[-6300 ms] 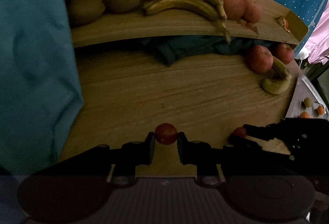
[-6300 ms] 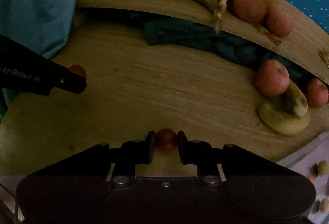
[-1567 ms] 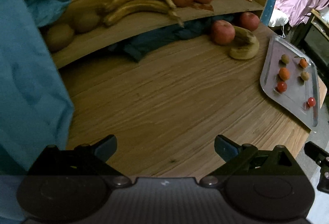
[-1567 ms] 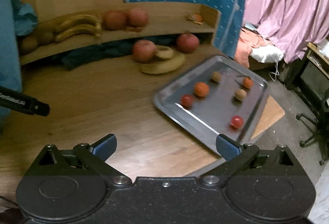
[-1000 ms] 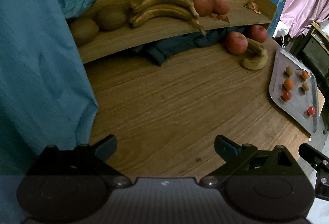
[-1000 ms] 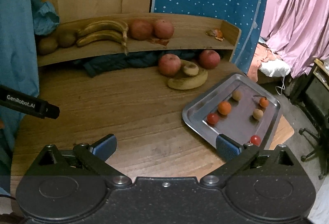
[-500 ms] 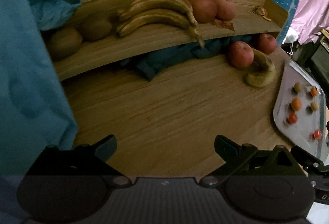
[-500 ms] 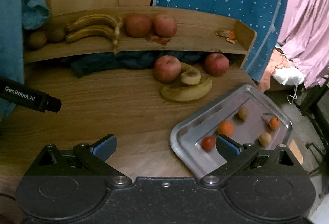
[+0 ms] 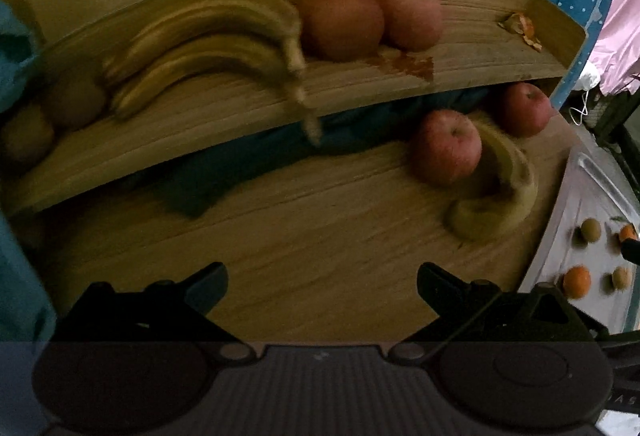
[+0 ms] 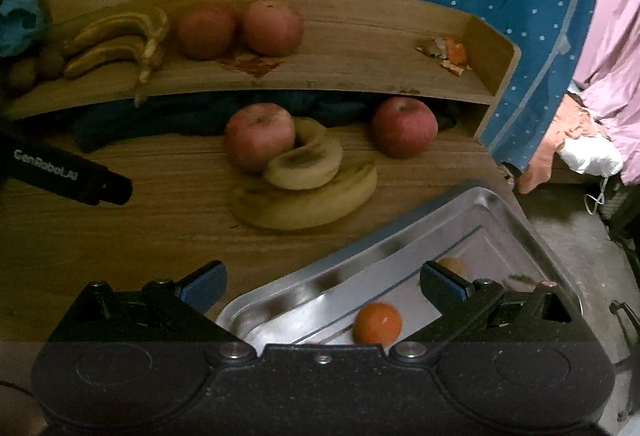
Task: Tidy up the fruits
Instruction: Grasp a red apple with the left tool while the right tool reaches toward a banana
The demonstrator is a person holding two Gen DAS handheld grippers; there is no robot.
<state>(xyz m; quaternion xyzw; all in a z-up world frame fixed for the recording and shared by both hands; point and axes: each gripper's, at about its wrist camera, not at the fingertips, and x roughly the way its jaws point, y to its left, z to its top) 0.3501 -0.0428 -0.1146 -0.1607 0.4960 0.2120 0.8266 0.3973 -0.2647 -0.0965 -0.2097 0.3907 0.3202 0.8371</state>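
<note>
Both grippers stand open and hold nothing. My left gripper (image 9: 322, 276) hangs over bare wood, short of a red apple (image 9: 446, 146) and a curled banana (image 9: 494, 204) on the table. My right gripper (image 10: 322, 278) hovers over the near corner of the steel tray (image 10: 400, 248), with an orange fruit (image 10: 377, 323) just inside its right finger. Beyond it lie a red apple (image 10: 258, 134), two bananas (image 10: 306, 188) and another apple (image 10: 404, 126). The raised shelf (image 10: 360, 76) carries bananas (image 10: 116, 38), two apples (image 10: 240, 28) and kiwis (image 10: 36, 68).
A dark cloth (image 9: 240, 164) is stuffed under the shelf. Orange peel scraps (image 10: 446, 54) lie at the shelf's right end. Teal fabric (image 9: 16, 276) hangs at the left. The tray (image 9: 592, 220) holds several small fruits. The left gripper's body (image 10: 68, 174) shows at left in the right wrist view.
Both grippers have moved forward toward the shelf and fruit. The right gripper has come over the tray's near corner. Both stay open.
</note>
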